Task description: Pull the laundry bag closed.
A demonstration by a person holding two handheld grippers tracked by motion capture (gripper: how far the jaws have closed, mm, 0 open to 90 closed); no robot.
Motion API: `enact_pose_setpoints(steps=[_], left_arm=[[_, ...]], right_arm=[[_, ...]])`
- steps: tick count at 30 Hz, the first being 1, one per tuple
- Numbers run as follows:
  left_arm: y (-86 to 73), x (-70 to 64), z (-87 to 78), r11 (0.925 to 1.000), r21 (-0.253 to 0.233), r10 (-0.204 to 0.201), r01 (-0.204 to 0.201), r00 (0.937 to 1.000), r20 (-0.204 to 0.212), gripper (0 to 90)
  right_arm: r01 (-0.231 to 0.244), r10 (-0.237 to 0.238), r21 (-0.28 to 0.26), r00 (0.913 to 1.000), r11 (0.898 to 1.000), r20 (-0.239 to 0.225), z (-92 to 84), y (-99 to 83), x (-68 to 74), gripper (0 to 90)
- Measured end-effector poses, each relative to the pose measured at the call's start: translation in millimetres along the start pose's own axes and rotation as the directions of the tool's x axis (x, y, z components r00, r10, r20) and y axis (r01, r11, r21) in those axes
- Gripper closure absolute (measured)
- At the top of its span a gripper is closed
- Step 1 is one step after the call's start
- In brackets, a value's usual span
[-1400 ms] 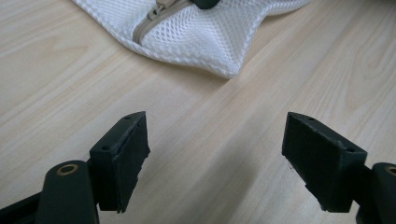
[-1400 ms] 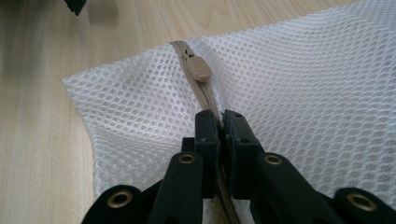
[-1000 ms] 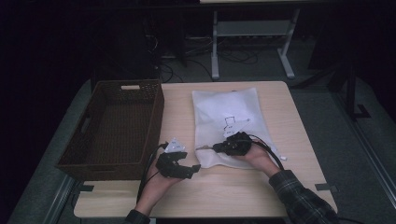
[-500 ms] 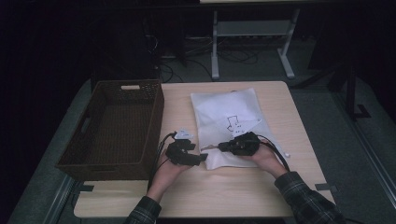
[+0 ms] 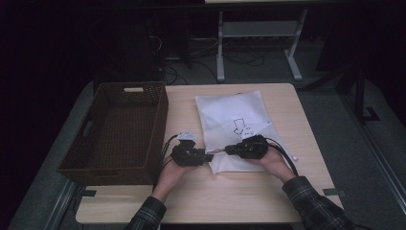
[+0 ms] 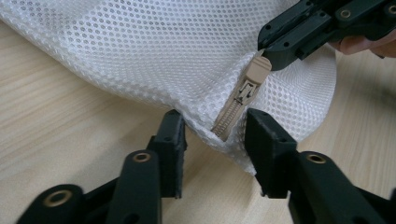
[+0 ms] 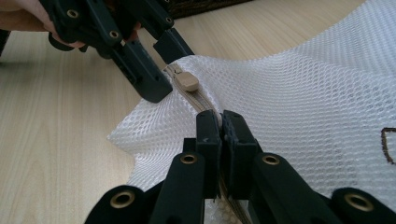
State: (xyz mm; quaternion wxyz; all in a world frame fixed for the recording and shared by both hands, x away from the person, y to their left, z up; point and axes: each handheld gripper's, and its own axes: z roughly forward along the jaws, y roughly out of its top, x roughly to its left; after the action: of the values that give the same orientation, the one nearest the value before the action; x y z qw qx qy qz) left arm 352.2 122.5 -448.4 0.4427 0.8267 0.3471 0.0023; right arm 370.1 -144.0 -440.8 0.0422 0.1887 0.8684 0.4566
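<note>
**Getting a hold on both ends of the zipper**

While our right gripper (image 7: 219, 122) pinches the zipper track (image 7: 198, 100) of the white mesh bag (image 5: 233, 125) with its jaws fully closed on tape and mesh, our left gripper (image 6: 214, 135) has just been narrowing its jaws around the bag's near corner, where the beige zipper (image 6: 236, 106) ends. In the left gripper view its pads stand on either side of that corner with a little daylight left, so we judge nothing is clamped there yet.

The bag lies flat on the wooden table (image 5: 268, 201), just right of the wicker basket (image 5: 119, 132), its near edge between our hands. To do this well, we should finish closing on the fabric end below the slider, not on the slider pull (image 7: 188, 82) itself, and keep the right grip firm so the track stays taut.

Both forearms come in low from the near edge, grippers held level and pointed at one another, tips almost meeting.
</note>
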Motion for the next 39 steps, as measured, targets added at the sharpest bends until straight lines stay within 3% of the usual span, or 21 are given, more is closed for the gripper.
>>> enact_pose_setpoints(steps=[3, 9, 11, 16, 19, 24, 28, 35, 39], left_arm=[[0.0, 0.6, 0.3, 0.9999, 0.008, 0.010, -0.010, 0.9999, 0.003, 67.0], [0.6, -3.7, 0.8, 0.9987, 0.026, 0.045, -0.044, 0.9984, -0.034, 78.1], [-0.1, -4.1, 0.9, 0.9986, 0.027, 0.046, -0.045, 0.9982, -0.039, 79.4], [-1.4, -5.9, -2.4, 0.9982, -0.002, 0.060, -0.060, 0.9967, -0.055, 80.1], [-3.3, -7.5, -3.6, 0.9970, -0.018, 0.074, -0.075, 0.9947, -0.071, 80.2], [-6.9, -9.9, -3.8, 0.9953, -0.031, 0.089, -0.092, 0.9929, -0.080, 80.2], [-8.6, -15.7, -5.2, 0.9921, -0.032, 0.118, -0.121, 0.9892, -0.087, 80.3], [-12.5, -23.6, -10.2, 0.9853, -0.041, 0.161, -0.166, 0.9823, -0.096, 80.3], [-13.5, -28.2, -10.0, 0.9826, -0.042, 0.176, -0.181, 0.9800, -0.093, 80.4]], right_arm=[[0.001, -0.001, 0.006, 1.0000, 1.000, -0.002, 1.0, -0.9, -0.4, 85.4], [-0.016, 0.016, 0.012, 0.9998, 1.000, -0.011, 3.4, -2.1, -0.6, 83.9], [-0.030, 0.030, 0.013, 0.9992, 0.999, -0.027, 3.6, -2.2, -1.4, 79.0], [-0.109, 0.107, -0.018, 0.9909, 0.994, -0.082, -5.1, 0.5, -3.0, 54.9], [-0.103, 0.101, -0.024, 0.9926, 0.994, -0.068, -13.0, 2.2, 4.1, 49.0], [-0.090, 0.088, -0.028, 0.9946, 0.996, -0.054, -22.3, 0.0, 24.2, 52.9], [-0.053, 0.053, -0.011, 0.9985, 0.999, -0.014, -18.4, -2.7, 36.4, 63.2], [-0.070, 0.072, 0.037, 0.9957, 0.997, -0.059, -2.6, -5.4, 35.8, 71.1], [-0.071, 0.072, 0.017, 0.9953, 0.997, -0.065, -1.0, -4.5, 36.3, 73.9]])
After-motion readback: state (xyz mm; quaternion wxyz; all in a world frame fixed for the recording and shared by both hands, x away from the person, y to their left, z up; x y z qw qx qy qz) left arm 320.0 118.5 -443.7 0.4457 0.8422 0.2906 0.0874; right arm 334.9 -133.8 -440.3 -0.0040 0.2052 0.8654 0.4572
